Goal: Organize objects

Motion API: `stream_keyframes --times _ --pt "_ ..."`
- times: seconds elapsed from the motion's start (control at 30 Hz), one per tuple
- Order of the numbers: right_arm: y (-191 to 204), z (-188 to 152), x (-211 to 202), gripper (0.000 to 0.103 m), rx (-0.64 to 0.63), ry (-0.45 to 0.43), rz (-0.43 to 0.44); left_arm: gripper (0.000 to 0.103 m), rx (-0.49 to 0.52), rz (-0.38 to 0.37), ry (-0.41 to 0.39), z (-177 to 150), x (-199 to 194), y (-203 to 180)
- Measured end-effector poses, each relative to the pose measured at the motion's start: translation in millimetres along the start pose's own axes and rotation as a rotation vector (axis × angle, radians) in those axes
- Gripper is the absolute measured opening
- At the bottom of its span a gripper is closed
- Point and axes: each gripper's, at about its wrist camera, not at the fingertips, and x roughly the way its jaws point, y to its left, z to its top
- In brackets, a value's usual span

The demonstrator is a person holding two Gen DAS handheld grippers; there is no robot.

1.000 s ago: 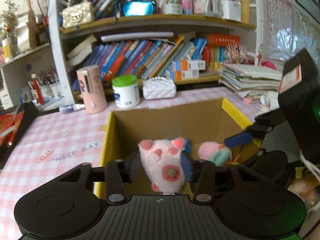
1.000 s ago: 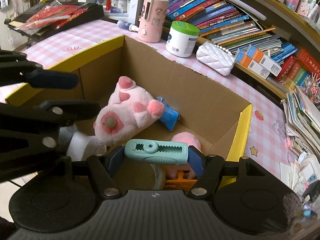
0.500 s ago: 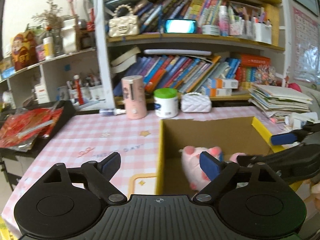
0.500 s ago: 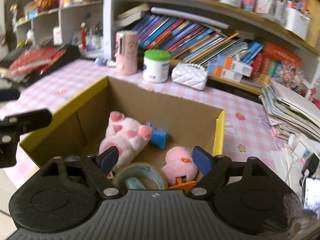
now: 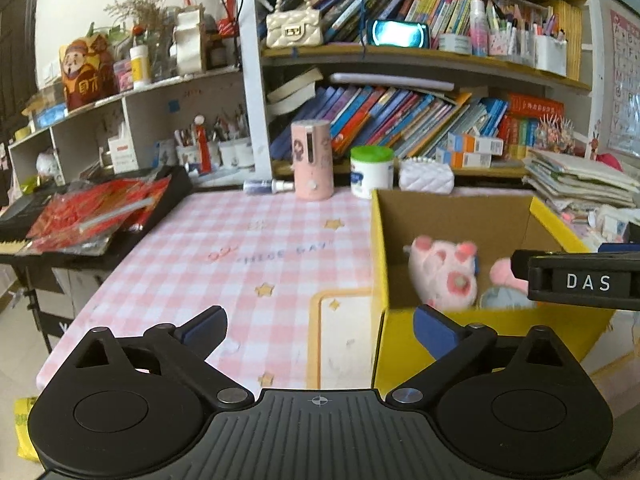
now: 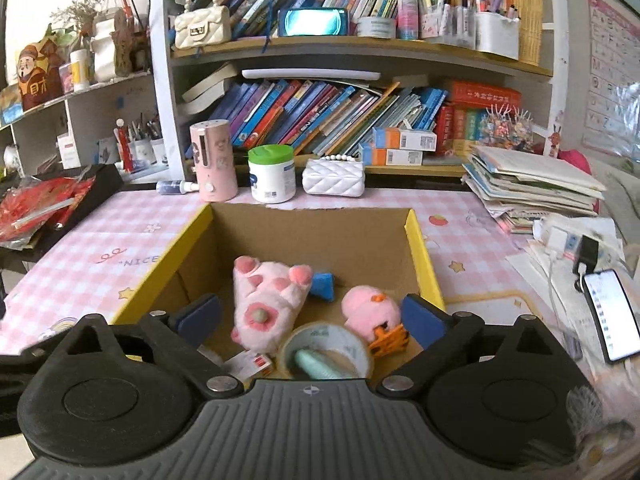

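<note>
A yellow-edged cardboard box [image 6: 416, 236] stands on the pink checked table. Inside lie a pink plush paw [image 6: 266, 304], a small pink round toy [image 6: 370, 308], a blue object [image 6: 323, 285], a tape roll [image 6: 324, 350] with a mint green clip [image 6: 310, 362] in it, and an orange toy [image 6: 390, 342]. My right gripper [image 6: 310, 314] is open and empty above the box's near edge. My left gripper [image 5: 320, 326] is open and empty left of the box [image 5: 378, 264], over the table. The plush paw [image 5: 442, 274] shows inside.
A pink cylinder [image 6: 212, 160], a white green-lidded tub [image 6: 272, 176] and a white quilted purse [image 6: 332, 176] stand behind the box below the bookshelves. A paper stack [image 6: 532, 188] and a phone [image 6: 608, 316] lie right. A black tray of red packets [image 5: 96, 212] sits left.
Both grippers opened and pulled back from the box. The left let go of the pink plush paw and swung left; the right dropped the mint green clip into the tape roll.
</note>
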Motion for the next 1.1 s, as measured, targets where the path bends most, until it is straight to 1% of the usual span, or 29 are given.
stream_keyframes --times 0.13,0.37,0.73,0.8,1.1 --pt "16 -12 -14 0.099 -0.017 0.013 0.013 0.101 -0.013 -0.017 0.029 -14 -11 7" --pt "42 -33 -36 0.100 -0.044 0.044 0.018 0.102 -0.024 -0.051 0.056 -30 -29 20" --pt "73 -59 -67 0.101 -0.030 0.052 0.011 0.102 0.012 -0.037 0.077 -48 -53 31" --pt "76 -62 -72 0.103 -0.024 0.052 0.004 0.102 0.017 -0.034 0.078 -49 -56 33" --pt "86 -76 -85 0.103 0.005 0.082 0.003 0.102 0.026 -0.031 0.102 -60 -68 44"
